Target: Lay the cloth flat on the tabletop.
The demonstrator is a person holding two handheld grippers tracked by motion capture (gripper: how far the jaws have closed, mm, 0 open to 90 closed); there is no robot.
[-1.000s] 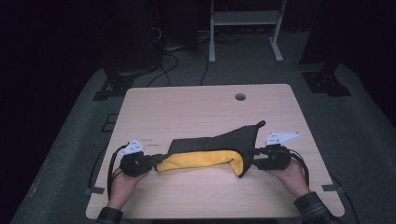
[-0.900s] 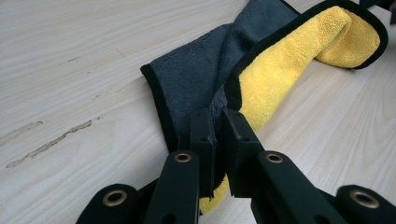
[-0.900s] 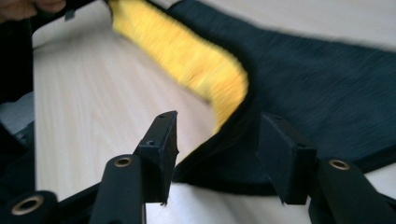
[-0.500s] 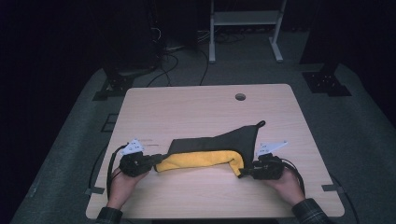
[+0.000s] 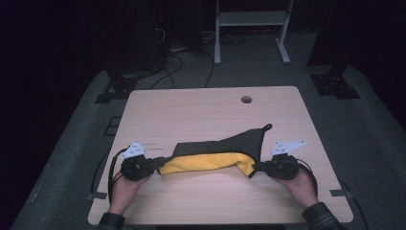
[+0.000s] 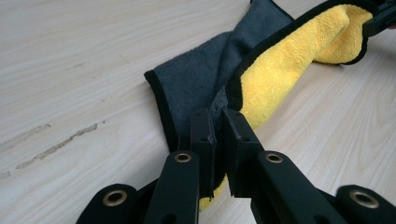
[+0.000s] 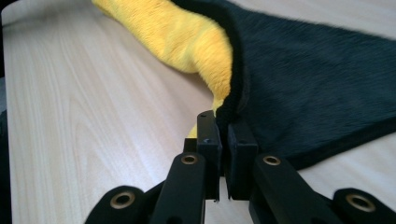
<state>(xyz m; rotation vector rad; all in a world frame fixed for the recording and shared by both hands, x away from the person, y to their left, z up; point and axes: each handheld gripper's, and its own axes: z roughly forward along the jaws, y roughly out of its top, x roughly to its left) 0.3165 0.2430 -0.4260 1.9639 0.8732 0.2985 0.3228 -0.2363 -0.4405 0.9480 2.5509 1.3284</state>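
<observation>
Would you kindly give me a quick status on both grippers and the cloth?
Left gripper shut on cloth edge. Right gripper, jaws just closing, now shut on the opposite edge. Cloth folded, yellow side showing. Table unobstructed.

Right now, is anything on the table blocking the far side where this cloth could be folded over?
Nothing visible does. Both claws, left and right, pinch the near edge of the yellow-and-grey cloth; the right one's jaws have just closed on it. The table beyond shows bare wood.

Both tools [image 5: 163, 165] [image 5: 253, 168] clamped, seemingly level.
</observation>
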